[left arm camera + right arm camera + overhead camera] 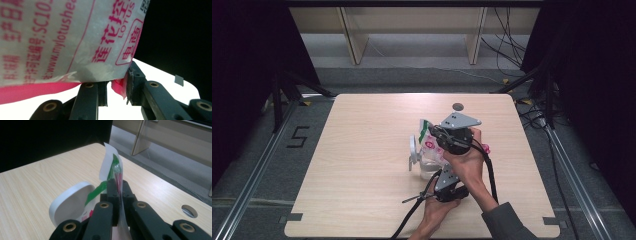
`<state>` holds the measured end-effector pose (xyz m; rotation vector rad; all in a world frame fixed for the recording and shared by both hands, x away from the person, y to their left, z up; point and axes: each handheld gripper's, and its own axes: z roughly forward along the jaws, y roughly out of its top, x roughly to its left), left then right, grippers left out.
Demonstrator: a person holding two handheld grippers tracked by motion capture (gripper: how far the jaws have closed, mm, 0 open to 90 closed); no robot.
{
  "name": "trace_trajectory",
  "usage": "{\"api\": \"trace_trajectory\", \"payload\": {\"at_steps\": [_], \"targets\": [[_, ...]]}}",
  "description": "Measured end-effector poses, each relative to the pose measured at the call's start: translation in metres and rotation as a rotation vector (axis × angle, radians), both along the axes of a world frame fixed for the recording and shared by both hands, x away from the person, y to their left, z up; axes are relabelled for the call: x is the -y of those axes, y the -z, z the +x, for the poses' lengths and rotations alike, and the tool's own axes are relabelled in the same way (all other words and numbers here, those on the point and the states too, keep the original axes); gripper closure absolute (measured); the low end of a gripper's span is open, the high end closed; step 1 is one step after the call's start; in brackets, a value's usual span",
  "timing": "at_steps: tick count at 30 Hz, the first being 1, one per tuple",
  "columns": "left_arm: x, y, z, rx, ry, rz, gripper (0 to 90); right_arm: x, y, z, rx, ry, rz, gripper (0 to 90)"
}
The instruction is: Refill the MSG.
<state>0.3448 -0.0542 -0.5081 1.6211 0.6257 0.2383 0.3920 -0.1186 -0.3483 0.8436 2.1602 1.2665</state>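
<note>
A white plastic bag point(427, 140) with pink and green print is held up over the middle of the table. My right gripper point(435, 133), under its grey plate, is shut on the bag's top edge point(112, 167), with the film pinched between the black jaws at my right gripper point(119, 185). My left gripper point(435, 176) comes from below. In the left gripper view the bag point(65, 37) looms close overhead, and its pink bottom corner point(118, 87) is pinched between the narrowly set jaws of my left gripper point(117, 90). A white oval lid point(412, 148) stands just left of the bag, also seen as the white lid point(71, 206).
The light wooden table point(362, 165) has a round hole point(457, 106) beyond the bag, also seen as the hole point(189, 211). The person's forearms cross near the table's front edge. Cables trail from both grippers toward the front. Wooden shelf legs stand on the floor beyond.
</note>
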Motion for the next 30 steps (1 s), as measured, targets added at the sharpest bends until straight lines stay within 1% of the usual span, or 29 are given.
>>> {"api": "trace_trajectory", "payload": {"at_steps": [1, 2, 3, 4, 5, 6, 7, 9, 10, 11, 13, 14, 16, 17, 19, 21, 24, 25, 26, 27, 29, 30], "targets": [[0.0, 0.0, 0.0005, -0.002, 0.006, -0.002, 73.4, -0.0004, 0.0005, -0.0002, -0.001, 0.006, 0.015, 89.9], [0.0006, 0.0004, 0.0004, -0.009, 0.006, -0.003, 73.5, -0.0003, 0.0005, -0.0003, -0.003, 0.007, 0.017, 89.9], [0.0009, 0.0006, 0.0006, -0.005, 0.011, -0.003, 73.5, -0.0004, 0.0007, -0.0001, -0.012, -0.009, -0.007, 89.9], [0.0009, 0.0006, 0.0004, -0.003, 0.009, -0.003, 73.4, -0.001, 0.0011, 0.0001, -0.012, -0.01, -0.01, 89.9], [0.0007, 0.0004, 0.0005, -0.002, 0.01, -0.004, 73.5, -0.0013, 0.0012, 0.0004, -0.007, -0.007, -0.005, 89.9], [0.0004, 0.0001, 0.0009, -0.003, 0.008, -0.004, 73.4, -0.0005, 0.0002, 0.0004, -0.014, -0.009, -0.006, 89.9], [0.0005, 0.0001, 0.0007, -0.007, 0.003, -0.007, 73.4, -0.001, 0.0006, -0.0004, -0.013, 0.007, 0.014, 89.9], [0.0009, 0.0003, 0.0007, -0.007, 0.004, -0.008, 73.5, -0.001, 0.0005, 0.0005, -0.009, -0.01, -0.006, 89.9], [0.0008, 0.0002, 0.0009, -0.005, 0.004, -0.008, 73.4, -0.0019, 0.0008, 0.0003, -0.009, -0.006, -0.005, 89.9], [0.0008, -0.0001, 0.0011, -0.005, 0.003, -0.008, 73.5, -0.0017, 0.0001, -0.0002, -0.022, -0.001, -0.001, 89.9], [0.0009, -0.0005, 0.0012, -0.004, 0.004, -0.007, 73.5, -0.0014, 0.0002, 0.0009, -0.003, -0.008, 0.001, 89.8], [0.001, -0.0004, 0.0012, -0.002, 0.012, -0.006, 73.5, -0.0012, 0.0, 0.0005, -0.006, -0.005, 0.0, 89.8], [0.0012, -0.0001, 0.0007, -0.003, 0.008, -0.005, 73.5, -0.001, 0.0001, 0.0004, -0.007, -0.007, -0.003, 89.8], [0.0013, -0.0001, 0.0007, -0.003, 0.007, -0.003, 73.5, -0.0013, 0.0004, -0.0009, -0.017, 0.004, 0.007, 89.8], [0.0014, -0.0002, 0.0005, -0.002, 0.007, -0.005, 73.5, -0.0004, 0.0003, 0.0001, -0.009, -0.008, 0.003, 89.9], [0.0015, -0.0002, 0.0007, -0.003, 0.008, -0.007, 73.6, -0.0002, 0.0003, 0.0003, 0.0, -0.004, 0.006, 89.8], [0.0019, -0.0001, 0.0006, -0.002, 0.006, -0.008, 73.6, -0.0005, 0.0002, 0.0001, -0.006, -0.008, 0.001, 89.8], [0.0018, -0.0002, 0.0005, -0.001, 0.006, -0.009, 73.6, -0.0015, 0.0002, -0.0012, -0.019, 0.001, 0.012, 89.8], [0.0017, -0.0003, 0.0007, -0.002, 0.007, -0.009, 73.6, -0.0008, 0.0003, 0.0002, -0.003, -0.003, 0.009, 89.8], [0.0017, -0.0004, 0.0008, -0.003, 0.006, -0.01, 73.6, 0.0002, -0.0005, 0.0005, -0.009, -0.012, 0.004, 89.8], [0.0021, -0.0006, 0.0006, -0.003, 0.008, -0.011, 73.6, -0.0007, 0.0, 0.0001, 0.003, -0.006, 0.01, 89.8], [0.0022, -0.0006, 0.0005, -0.002, 0.008, -0.009, 73.6, -0.001, 0.0, 0.0, 0.0, -0.005, 0.007, 89.8]]}}
